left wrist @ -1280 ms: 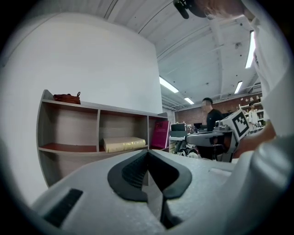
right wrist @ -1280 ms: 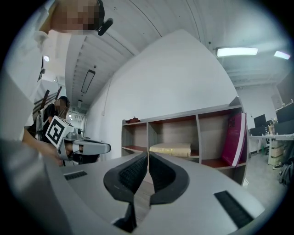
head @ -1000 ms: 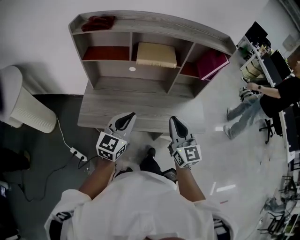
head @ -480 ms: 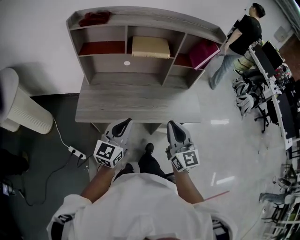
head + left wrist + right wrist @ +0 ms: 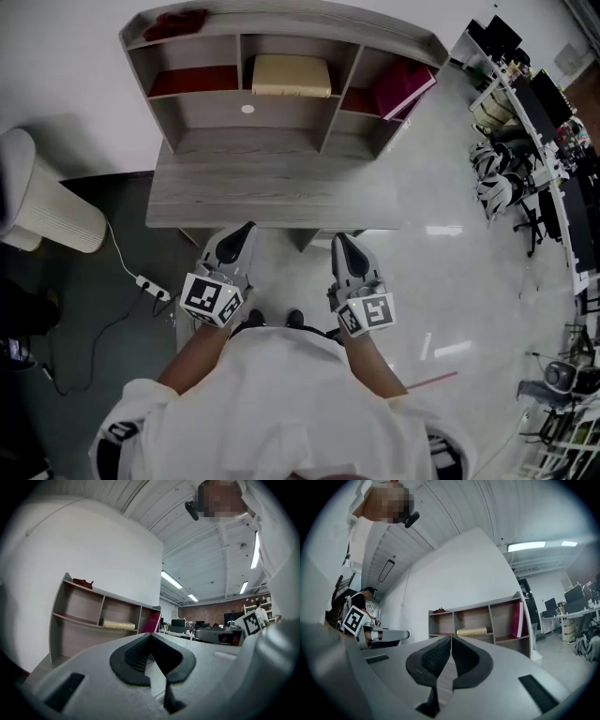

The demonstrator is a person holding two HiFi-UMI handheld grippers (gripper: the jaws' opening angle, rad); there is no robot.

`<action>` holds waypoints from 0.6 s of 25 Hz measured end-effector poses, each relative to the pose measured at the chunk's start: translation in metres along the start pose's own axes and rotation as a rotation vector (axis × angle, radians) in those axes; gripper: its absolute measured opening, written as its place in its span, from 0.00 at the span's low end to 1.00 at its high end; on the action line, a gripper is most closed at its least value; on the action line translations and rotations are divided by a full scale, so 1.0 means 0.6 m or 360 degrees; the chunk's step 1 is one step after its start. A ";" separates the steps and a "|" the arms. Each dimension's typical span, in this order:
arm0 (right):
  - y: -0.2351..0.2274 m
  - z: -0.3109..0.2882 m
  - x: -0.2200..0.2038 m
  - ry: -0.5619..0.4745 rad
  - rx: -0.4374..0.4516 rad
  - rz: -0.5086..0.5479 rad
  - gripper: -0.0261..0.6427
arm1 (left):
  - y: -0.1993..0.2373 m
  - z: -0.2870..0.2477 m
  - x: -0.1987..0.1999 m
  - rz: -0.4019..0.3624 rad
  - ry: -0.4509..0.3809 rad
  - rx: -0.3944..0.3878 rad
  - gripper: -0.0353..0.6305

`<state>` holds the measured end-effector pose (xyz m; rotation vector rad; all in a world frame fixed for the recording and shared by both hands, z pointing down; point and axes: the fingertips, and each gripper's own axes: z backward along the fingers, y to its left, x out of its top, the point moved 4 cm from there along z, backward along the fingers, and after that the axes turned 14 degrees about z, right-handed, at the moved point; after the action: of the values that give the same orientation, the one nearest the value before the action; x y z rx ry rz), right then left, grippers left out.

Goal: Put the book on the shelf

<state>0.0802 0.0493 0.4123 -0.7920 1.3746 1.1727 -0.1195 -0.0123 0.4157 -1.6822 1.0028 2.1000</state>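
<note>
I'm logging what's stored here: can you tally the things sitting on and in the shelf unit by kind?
Books: 2 (tan book, magenta book)
Dark red bundle on top: 1
Total: 3

Shelf (image 5: 281,21): grey wood-grain unit standing upright at the back of the tabletop (image 5: 272,202), against a white wall; upper tier split into three open compartments.

Cream book (image 5: 291,75): thick, pale tan, lying flat in the middle compartment, spine toward the front.

Magenta book (image 5: 405,89): slim, standing on edge in the right compartment and tilted, its top leaning toward the shelf's outer right side.
</note>
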 end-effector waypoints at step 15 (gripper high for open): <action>-0.034 -0.013 -0.004 -0.0105 0.0162 -0.0032 0.06 | -0.051 -0.043 -0.021 -0.0032 -0.0003 0.0049 0.08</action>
<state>0.0975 0.0358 0.4096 -0.6877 1.3580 1.0949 -0.0782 -0.0043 0.4148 -1.6684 1.0086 2.0628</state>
